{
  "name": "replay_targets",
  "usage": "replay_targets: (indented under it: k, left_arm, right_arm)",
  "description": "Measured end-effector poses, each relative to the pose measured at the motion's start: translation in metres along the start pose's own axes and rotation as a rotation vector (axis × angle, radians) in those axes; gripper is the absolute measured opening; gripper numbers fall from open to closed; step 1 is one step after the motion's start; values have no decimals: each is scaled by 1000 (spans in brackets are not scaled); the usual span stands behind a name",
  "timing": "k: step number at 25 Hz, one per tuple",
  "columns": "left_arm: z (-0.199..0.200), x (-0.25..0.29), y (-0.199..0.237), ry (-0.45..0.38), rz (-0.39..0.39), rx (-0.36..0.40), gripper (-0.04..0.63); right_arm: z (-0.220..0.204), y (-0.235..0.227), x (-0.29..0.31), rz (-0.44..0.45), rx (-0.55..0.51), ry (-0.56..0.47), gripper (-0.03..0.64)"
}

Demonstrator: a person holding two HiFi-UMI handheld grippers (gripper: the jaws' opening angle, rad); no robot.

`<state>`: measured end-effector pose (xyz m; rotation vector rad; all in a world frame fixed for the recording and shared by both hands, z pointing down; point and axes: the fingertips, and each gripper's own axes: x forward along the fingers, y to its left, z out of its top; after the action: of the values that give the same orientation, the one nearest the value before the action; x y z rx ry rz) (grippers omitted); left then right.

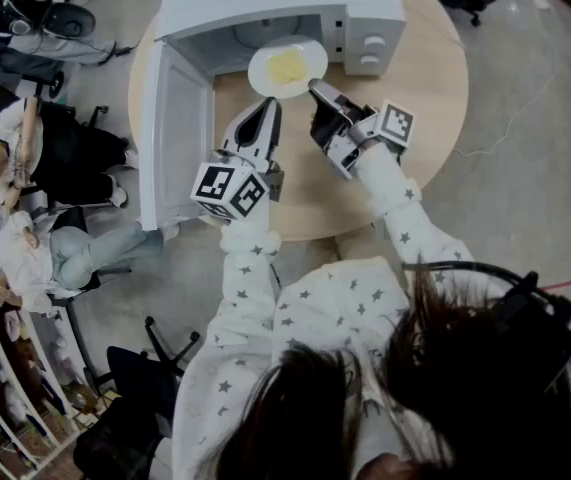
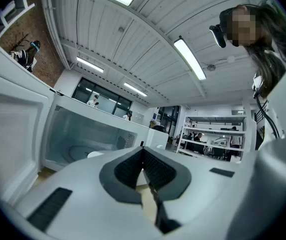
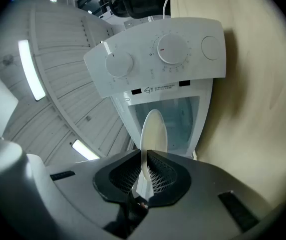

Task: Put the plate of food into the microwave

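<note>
A white plate (image 1: 287, 67) with yellow food on it hangs at the mouth of the white microwave (image 1: 275, 8), half inside the opening. My right gripper (image 1: 317, 90) is shut on the plate's near rim; in the right gripper view the plate (image 3: 153, 131) stands edge-on between the pads, with the microwave's dials (image 3: 172, 48) beyond. My left gripper (image 1: 267, 108) is shut and holds nothing, just left of the plate, beside the open microwave door (image 1: 175, 138). In the left gripper view the cavity (image 2: 90, 139) lies ahead.
The microwave stands at the far side of a round wooden table (image 1: 425, 98). Its door swings out to the left over the table edge. People sit at the left (image 1: 35, 158), and office chairs (image 1: 155, 368) stand on the grey floor.
</note>
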<state>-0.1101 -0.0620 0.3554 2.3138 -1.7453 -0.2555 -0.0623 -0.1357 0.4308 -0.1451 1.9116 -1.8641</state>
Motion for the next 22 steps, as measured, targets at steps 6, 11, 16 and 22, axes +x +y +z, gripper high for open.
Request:
replay_targets:
  k: [6, 11, 16, 22]
  left_arm:
    - [2, 19, 14, 1, 9, -14, 2]
    - [-11, 42, 43, 37, -12, -26, 2]
    - [-18, 57, 59, 72, -76, -48, 2]
    - [-26, 72, 69, 108, -159, -67, 2]
  right_arm:
    - [6, -8, 26, -30, -11, -34, 25]
    - [18, -31, 50, -39, -10, -73, 25]
    - [27, -46, 64, -82, -33, -134, 25]
    - [38, -59, 75, -105, -43, -219, 25]
